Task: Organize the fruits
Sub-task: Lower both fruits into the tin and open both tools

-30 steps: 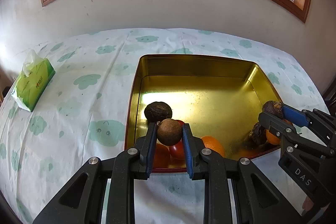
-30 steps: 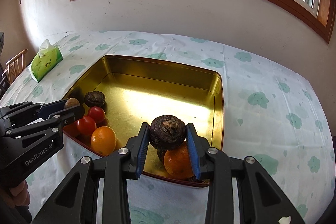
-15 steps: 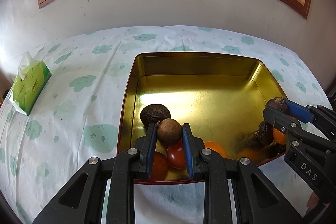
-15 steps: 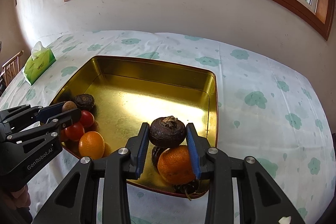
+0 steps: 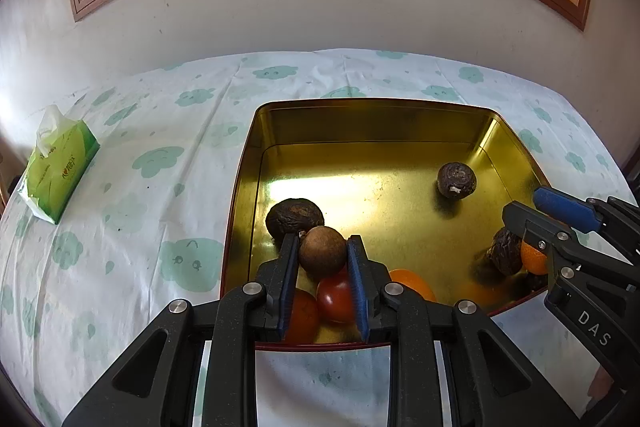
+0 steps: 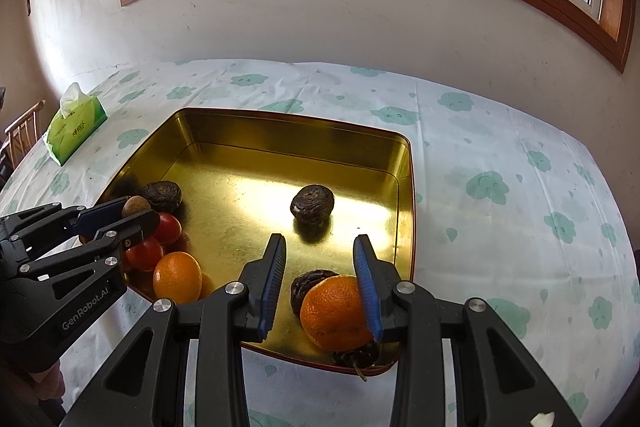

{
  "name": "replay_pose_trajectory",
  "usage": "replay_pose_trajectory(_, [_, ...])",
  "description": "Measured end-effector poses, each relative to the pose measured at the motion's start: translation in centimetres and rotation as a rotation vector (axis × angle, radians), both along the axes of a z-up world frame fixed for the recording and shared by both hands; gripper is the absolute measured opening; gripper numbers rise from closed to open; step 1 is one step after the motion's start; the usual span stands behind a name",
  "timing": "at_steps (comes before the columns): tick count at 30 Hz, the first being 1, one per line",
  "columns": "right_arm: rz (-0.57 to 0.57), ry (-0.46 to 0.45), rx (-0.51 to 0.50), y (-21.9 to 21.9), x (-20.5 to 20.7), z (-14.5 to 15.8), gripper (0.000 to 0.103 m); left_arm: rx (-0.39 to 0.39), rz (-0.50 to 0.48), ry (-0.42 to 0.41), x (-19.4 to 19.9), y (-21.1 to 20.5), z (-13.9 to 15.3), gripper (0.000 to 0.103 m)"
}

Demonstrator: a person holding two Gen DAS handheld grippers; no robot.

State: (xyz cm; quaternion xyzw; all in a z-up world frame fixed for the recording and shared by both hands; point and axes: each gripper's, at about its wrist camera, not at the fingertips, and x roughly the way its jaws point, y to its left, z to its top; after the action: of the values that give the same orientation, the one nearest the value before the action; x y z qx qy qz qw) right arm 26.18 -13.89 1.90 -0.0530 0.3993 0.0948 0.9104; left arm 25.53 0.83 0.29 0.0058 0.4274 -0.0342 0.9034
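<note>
A cloud-print tablecloth [image 6: 500, 155] under a wood-framed window carries a gold tray [image 6: 404, 195] and a green tissue pack [image 6: 76, 123]. The left gripper [image 5: 323, 251], marked "GenRobot.AI", clamps a round brown fruit [image 5: 322, 255] over two tomatoes [image 5: 335, 297]. The right gripper [image 6: 320, 255], marked "DAS", hangs spread and empty above two oranges [image 6: 334, 313] and three dark wrinkled fruits [image 6: 313, 203].

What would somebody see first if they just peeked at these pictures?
Probably the shiny gold tray in the middle of the cloud-patterned tablecloth, with oranges, tomatoes and dark wrinkled fruits gathered along its near edge and one dark wrinkled fruit alone on its floor. Next, the left gripper pinching a small brown round fruit above the tomatoes, while the right gripper hangs open.
</note>
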Motion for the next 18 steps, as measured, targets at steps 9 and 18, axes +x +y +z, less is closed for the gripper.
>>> replay_pose_trajectory(9, [-0.007, -0.005, 0.003, 0.02, -0.43, 0.24, 0.038, 0.005, 0.005, 0.002, -0.13, -0.13, 0.18, 0.026])
replay_pose_trajectory(18, [-0.027, -0.014, -0.005, -0.61, -1.03, 0.47, 0.046, 0.005, -0.004, -0.017, -0.82, -0.26, 0.54, 0.056])
